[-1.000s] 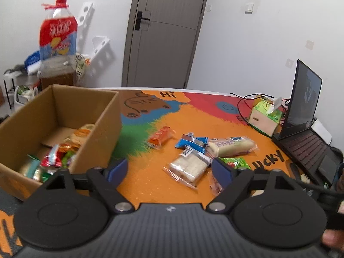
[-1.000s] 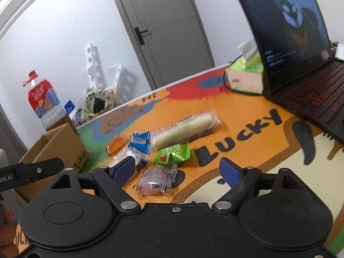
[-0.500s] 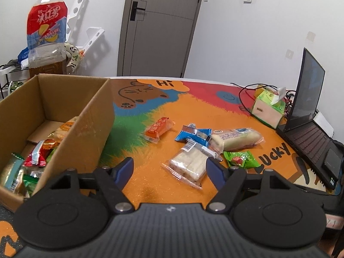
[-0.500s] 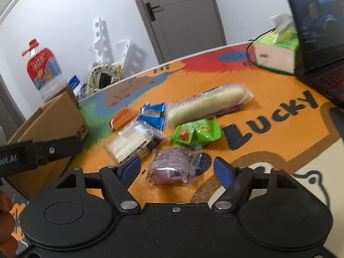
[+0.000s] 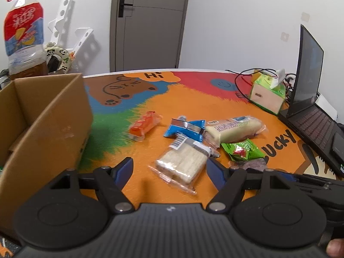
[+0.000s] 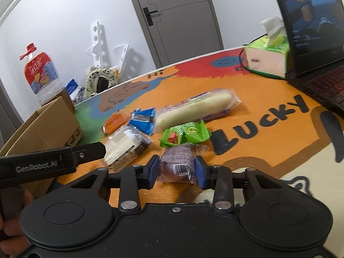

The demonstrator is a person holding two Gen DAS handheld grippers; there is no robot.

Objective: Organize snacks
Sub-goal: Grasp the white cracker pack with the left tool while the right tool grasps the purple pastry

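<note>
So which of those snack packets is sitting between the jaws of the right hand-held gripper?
The purple packet with the barcode; the right hand-held gripper has just closed on it. The other packets lie farther off, untouched.

laptop (image 6: 311, 32) cut by frame edge, cardboard box (image 5: 49, 133) interior mostly hidden

Six wrapped snacks (image 5: 182, 163) clustered on the orange mat, beside an open cardboard box (image 5: 56, 129).

Ahead of me: grey door (image 5: 148, 23) | far right: open laptop (image 6: 316, 30), tissue box (image 6: 266, 59) just beside it | far left: large drink bottle (image 5: 22, 32), panda-print ring (image 6: 100, 79).
</note>
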